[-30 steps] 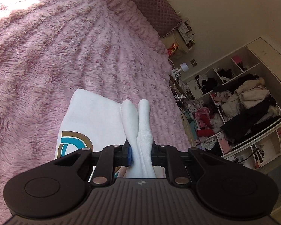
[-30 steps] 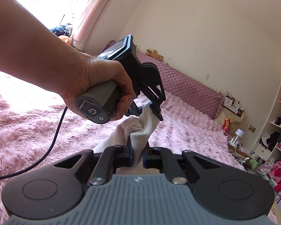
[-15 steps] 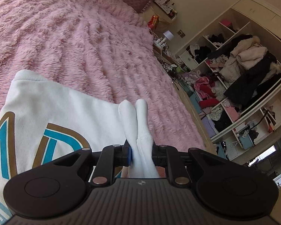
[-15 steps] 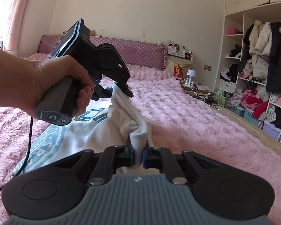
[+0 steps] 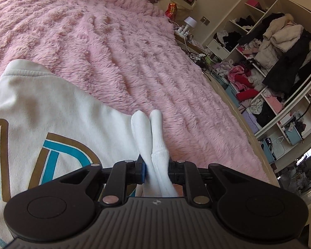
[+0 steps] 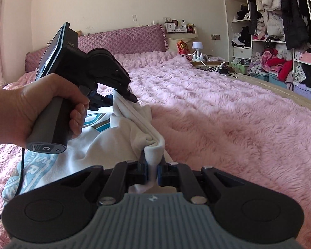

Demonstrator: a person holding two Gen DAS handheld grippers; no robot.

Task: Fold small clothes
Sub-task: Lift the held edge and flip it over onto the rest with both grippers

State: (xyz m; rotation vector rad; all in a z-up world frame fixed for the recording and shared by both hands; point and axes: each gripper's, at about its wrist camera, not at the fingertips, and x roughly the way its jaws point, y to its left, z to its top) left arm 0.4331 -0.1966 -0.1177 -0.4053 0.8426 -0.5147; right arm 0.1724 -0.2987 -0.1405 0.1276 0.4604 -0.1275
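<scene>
Broadly, pink fluffy blanket (image 5: 118, 47) covers the whole bed and serves as the landmark. Past its far edge: quilted headboard (image 6: 122, 39), with an open wardrobe (image 5: 269, 62) off its right side, shelves stuffed with clothes and coats.

White sweatshirt (image 5: 58, 112) (teal and gold lettering printed on it) lies on the blanket's near left part, partly spread, partly bunched.

White socks (image 5: 150, 137), 2 toes side by side, stick forward above the blanket, just at the sweatshirt's right edge. Left gripper (image 5: 156, 169) is clamped on them, pads pressing both sides.

Right gripper (image 6: 152, 169) is clamped on a fold of white fabric; jaws almost together. In this view a bare hand (image 6: 31, 112) grips the left gripper's grey handle above the sweatshirt, white fabric stretched between the 2 grippers.
</scene>
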